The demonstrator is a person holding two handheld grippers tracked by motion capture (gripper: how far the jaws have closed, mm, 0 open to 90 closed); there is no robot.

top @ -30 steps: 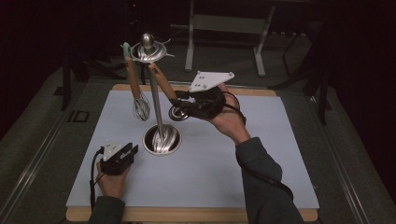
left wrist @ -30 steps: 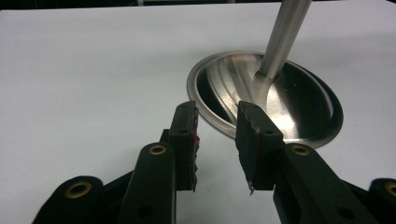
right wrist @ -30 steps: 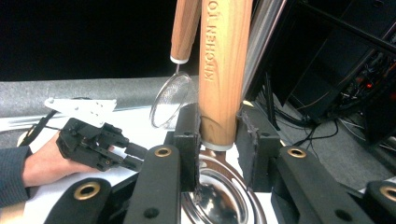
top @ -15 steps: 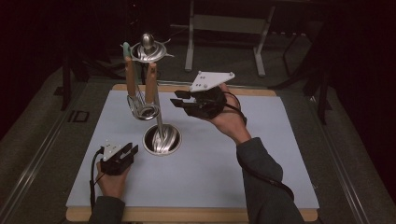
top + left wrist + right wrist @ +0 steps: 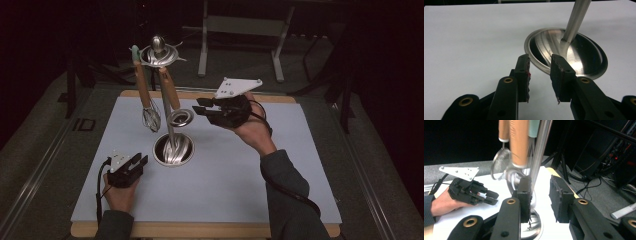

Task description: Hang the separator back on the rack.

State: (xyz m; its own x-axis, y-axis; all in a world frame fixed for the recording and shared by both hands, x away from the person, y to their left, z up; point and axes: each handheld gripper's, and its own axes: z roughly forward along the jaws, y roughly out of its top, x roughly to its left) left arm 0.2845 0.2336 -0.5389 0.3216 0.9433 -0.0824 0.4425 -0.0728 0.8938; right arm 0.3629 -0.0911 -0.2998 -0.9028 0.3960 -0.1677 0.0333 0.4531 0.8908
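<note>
The left gripper [image 5: 136, 163] rested on the white surface [image 5: 225, 200] near its front left corner. Its jaws were apart and held nothing. In the left gripper view, the gripper [image 5: 540, 75] pointed at the round shiny base [image 5: 584, 55] of a metal stand [image 5: 165, 100], just in front of it.

The stand stood up on the surface, a bit left of the middle. A whisk [image 5: 147, 105] with a wooden handle hung from its top ring. Beside the whisk hung a second tool [image 5: 175, 107] with a wooden handle and a metal coil at its end.

The right gripper [image 5: 202, 106] was held up in the air to the right of the stand, near the coil. Its jaws were apart and held nothing. In the right gripper view, the stand's pole [image 5: 540, 150] rose between the jaws, farther off.
</note>
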